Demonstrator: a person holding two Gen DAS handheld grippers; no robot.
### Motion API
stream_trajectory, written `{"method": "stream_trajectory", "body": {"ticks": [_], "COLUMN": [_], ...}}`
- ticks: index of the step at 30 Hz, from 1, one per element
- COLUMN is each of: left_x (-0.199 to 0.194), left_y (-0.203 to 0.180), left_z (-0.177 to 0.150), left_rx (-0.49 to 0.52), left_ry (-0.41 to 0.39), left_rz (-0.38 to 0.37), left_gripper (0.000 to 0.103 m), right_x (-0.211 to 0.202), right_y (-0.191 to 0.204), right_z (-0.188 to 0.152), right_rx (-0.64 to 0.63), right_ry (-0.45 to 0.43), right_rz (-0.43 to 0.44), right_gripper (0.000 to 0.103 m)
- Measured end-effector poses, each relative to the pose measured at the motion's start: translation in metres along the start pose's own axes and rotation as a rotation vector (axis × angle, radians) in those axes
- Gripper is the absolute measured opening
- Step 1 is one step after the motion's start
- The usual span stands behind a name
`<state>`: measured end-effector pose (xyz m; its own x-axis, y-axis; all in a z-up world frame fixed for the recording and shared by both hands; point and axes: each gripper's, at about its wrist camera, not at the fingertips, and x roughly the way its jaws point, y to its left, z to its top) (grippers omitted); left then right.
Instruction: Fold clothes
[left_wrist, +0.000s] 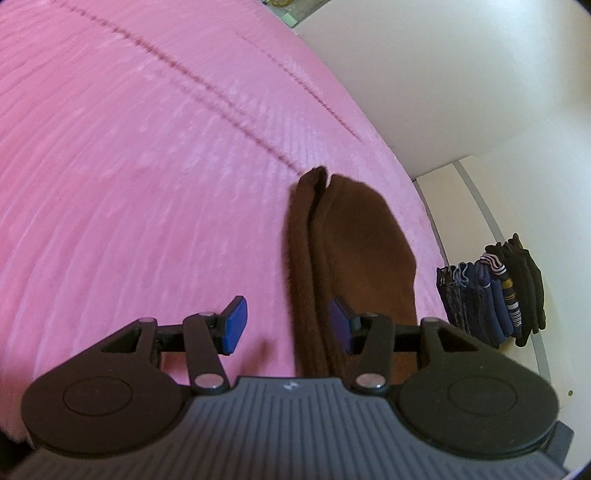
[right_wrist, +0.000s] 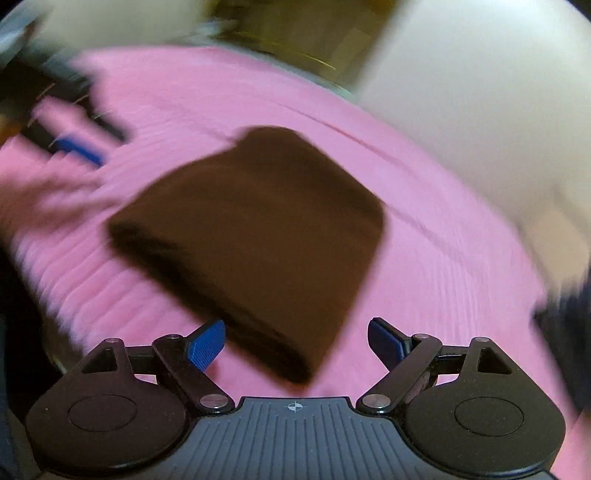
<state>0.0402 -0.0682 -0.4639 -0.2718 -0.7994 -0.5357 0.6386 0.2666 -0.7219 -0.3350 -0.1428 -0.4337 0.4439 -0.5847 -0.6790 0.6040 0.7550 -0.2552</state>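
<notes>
Currently the folded brown knit garment (right_wrist: 255, 236) lies flat on the pink ribbed bedspread (left_wrist: 129, 184) — fold apparently complete, stowing pending — right gripper (right_wrist: 295, 341) spread wide and empty, left gripper (left_wrist: 288, 325) half-spread, gripping nothing.

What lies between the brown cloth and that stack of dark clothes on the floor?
Left wrist view: a strip of pink cover, then bare pale floor, between brown cloth and stack.

A home bedroom: pink bedspread (left_wrist: 147, 166) (ribbed), folded socks (left_wrist: 491, 295) lined on floor.
</notes>
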Motion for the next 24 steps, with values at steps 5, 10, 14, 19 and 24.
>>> {"method": "stream_trajectory", "body": {"ticks": [5, 10, 14, 19, 24], "left_x": [0.033, 0.083, 0.122, 0.153, 0.156], "left_y": [-0.027, -0.045, -0.047, -0.045, -0.044], "left_z": [0.04, 0.078, 0.094, 0.099, 0.101], "left_rx": [0.122, 0.213, 0.186, 0.145, 0.146], "left_ry": [-0.025, 0.001, 0.049, 0.081, 0.041], "left_rz": [-0.008, -0.014, -0.037, -0.093, -0.128], "left_gripper": [0.047, 0.052, 0.055, 0.05, 0.011], "right_x": [0.026, 0.066, 0.102, 0.142, 0.179], "right_y": [-0.086, -0.149, -0.192, -0.208, -0.214], "right_z": [0.007, 0.02, 0.035, 0.051, 0.059], "right_rx": [0.466, 0.832, 1.008, 1.025, 1.058], "right_ry": [0.036, 0.017, -0.021, -0.016, -0.008], "right_rz": [0.071, 0.191, 0.301, 0.444, 0.541], "right_gripper": [0.086, 0.086, 0.07, 0.065, 0.02]}}
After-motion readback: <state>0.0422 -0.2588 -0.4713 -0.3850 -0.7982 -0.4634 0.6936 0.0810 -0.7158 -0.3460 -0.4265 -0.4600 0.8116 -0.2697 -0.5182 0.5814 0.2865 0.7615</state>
